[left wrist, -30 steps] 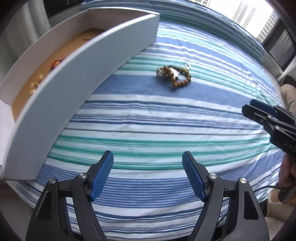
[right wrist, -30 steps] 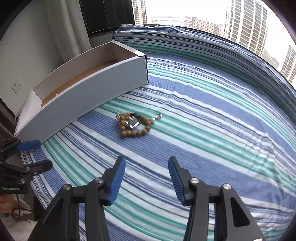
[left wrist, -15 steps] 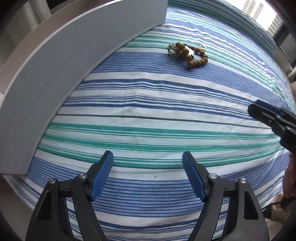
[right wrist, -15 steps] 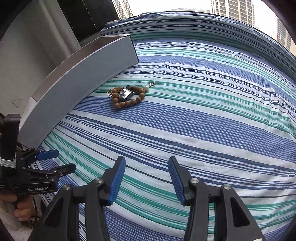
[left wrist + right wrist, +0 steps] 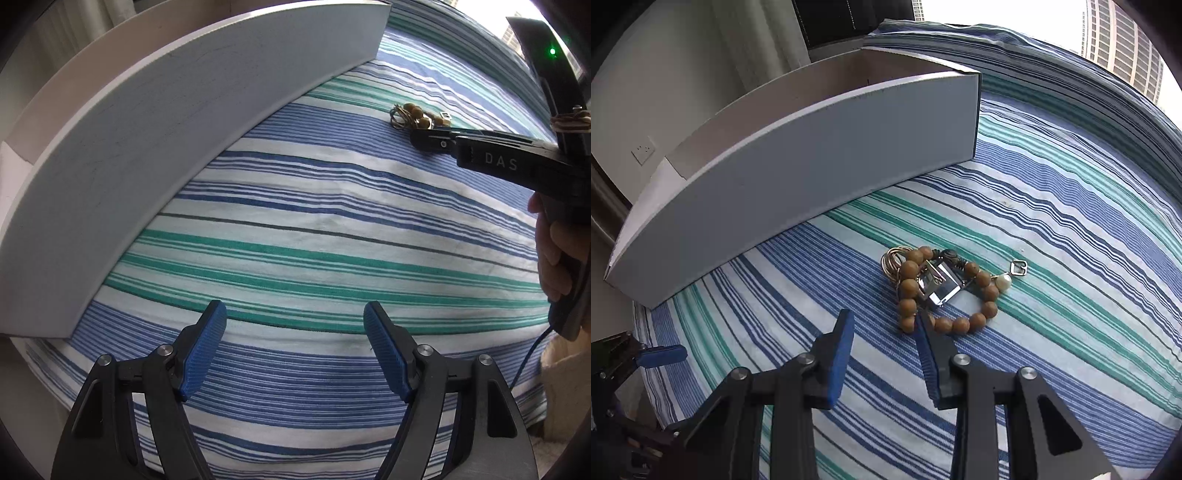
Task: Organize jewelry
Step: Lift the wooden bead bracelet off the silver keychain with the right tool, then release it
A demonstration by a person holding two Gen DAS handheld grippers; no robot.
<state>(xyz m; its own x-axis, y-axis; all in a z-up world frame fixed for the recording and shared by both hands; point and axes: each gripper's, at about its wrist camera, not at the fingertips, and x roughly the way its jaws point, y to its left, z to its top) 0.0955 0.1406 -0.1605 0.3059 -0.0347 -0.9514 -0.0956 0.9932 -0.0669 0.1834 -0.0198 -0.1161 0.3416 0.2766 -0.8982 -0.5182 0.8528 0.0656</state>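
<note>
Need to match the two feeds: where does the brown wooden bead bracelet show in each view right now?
Left wrist view: brown wooden bead bracelet lies upper right, partly hidden behind the right hand-held gripper, whose jaws are closing.
Right wrist view: the bracelet sits centre, just beyond the gripper's fingertips, on the striped bedsheet.
Shared landmark: the long white cardboard box, left of the bracelet in both.

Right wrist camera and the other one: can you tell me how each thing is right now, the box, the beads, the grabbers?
White box: open on top, on the striped bedsheet.
Wooden bead bracelet: lying in a loop on the sheet, tangled with other jewelry, not picked up.
Right gripper: jaws closing, nothing between them, one fingertip at the beads.
Left gripper: open, empty.
</note>
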